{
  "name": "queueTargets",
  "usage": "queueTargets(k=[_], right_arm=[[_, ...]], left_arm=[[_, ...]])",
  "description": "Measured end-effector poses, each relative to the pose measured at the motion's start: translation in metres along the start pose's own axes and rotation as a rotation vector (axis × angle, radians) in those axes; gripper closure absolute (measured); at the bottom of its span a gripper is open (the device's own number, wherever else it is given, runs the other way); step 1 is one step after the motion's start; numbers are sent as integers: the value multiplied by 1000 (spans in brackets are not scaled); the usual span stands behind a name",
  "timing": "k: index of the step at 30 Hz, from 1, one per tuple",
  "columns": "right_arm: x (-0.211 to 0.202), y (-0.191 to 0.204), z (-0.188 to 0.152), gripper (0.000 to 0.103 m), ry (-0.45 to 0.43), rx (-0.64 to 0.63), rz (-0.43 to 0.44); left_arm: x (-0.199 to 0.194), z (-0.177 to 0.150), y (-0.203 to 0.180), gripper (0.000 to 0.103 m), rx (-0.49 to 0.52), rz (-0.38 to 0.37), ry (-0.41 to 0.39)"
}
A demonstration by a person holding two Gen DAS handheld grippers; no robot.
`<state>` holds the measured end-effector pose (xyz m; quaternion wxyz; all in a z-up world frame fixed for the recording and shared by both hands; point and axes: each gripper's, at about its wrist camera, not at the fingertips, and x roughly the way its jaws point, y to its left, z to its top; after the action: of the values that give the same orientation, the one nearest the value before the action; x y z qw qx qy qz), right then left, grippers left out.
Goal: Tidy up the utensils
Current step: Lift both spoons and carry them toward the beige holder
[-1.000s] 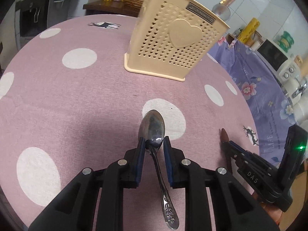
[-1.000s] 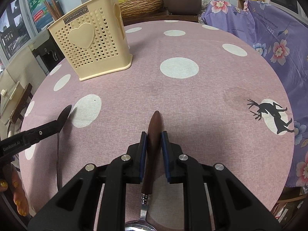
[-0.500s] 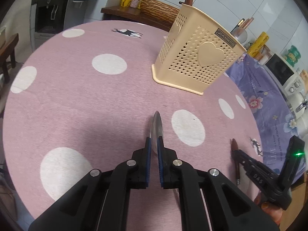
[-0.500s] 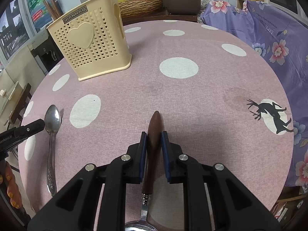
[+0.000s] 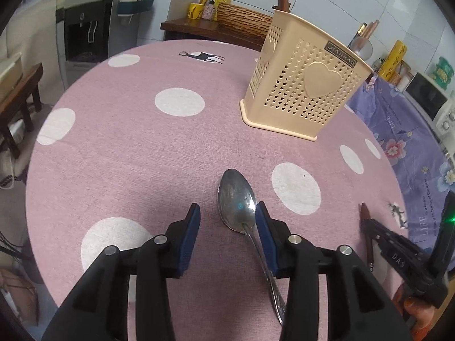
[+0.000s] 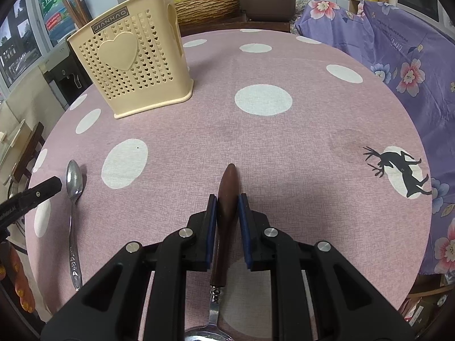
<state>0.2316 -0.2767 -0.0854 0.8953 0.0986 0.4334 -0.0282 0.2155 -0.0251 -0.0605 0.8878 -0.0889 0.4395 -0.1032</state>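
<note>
Lying flat on the pink dotted tablecloth (image 5: 119, 153), the steel spoon (image 5: 237, 199) sits bowl-up between the fingers of your left gripper (image 5: 227, 213), its bowl toward twelve o'clock and its patterned handle running back toward five o'clock under the right-hand finger. Your left gripper's jaws are opening; the spoon lies between them, close against the right pad, and the left pad stands clear of it. In the right wrist view the same spoon lies at about nine o'clock on the cloth, with one black finger of your left gripper just beside its bowl.

Your right gripper (image 6: 227, 207) is narrow and clamped on the brown wooden handle (image 6: 227, 196) of a second utensil; the handle's rounded tip points to twelve o'clock, and its metal neck and bowl edge (image 6: 212, 332) show at six o'clock beneath the gripper.

The cream perforated utensil holder (image 5: 305, 85), with a raised heart on its face, stands upright on the cloth at about one o'clock from your left gripper, well apart from both utensils. A purple floral cloth (image 6: 403, 65) drapes beyond the table's edge at two o'clock in the right view
</note>
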Motion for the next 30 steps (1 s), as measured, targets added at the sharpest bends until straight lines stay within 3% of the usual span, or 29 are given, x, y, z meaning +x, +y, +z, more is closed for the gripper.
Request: queueTargets(k=[2,6,11,22,30], right_arm=[[1,0,1,86,1,0,-1],[1,1,0,86,0,-2,-6],[1,1,1,86,1,2,-2],[1,0,1,86,7,5,2],[2,14,1,85,23,-52,-85]], left_arm=[[0,-4,-5,62,27,34,-8],[11,-4,-10,62,32,12,24],[25,0,-28,57,112,35,49],[39,7,-61,57,209,-1,64],[39,6,-74,48,263,110,26]])
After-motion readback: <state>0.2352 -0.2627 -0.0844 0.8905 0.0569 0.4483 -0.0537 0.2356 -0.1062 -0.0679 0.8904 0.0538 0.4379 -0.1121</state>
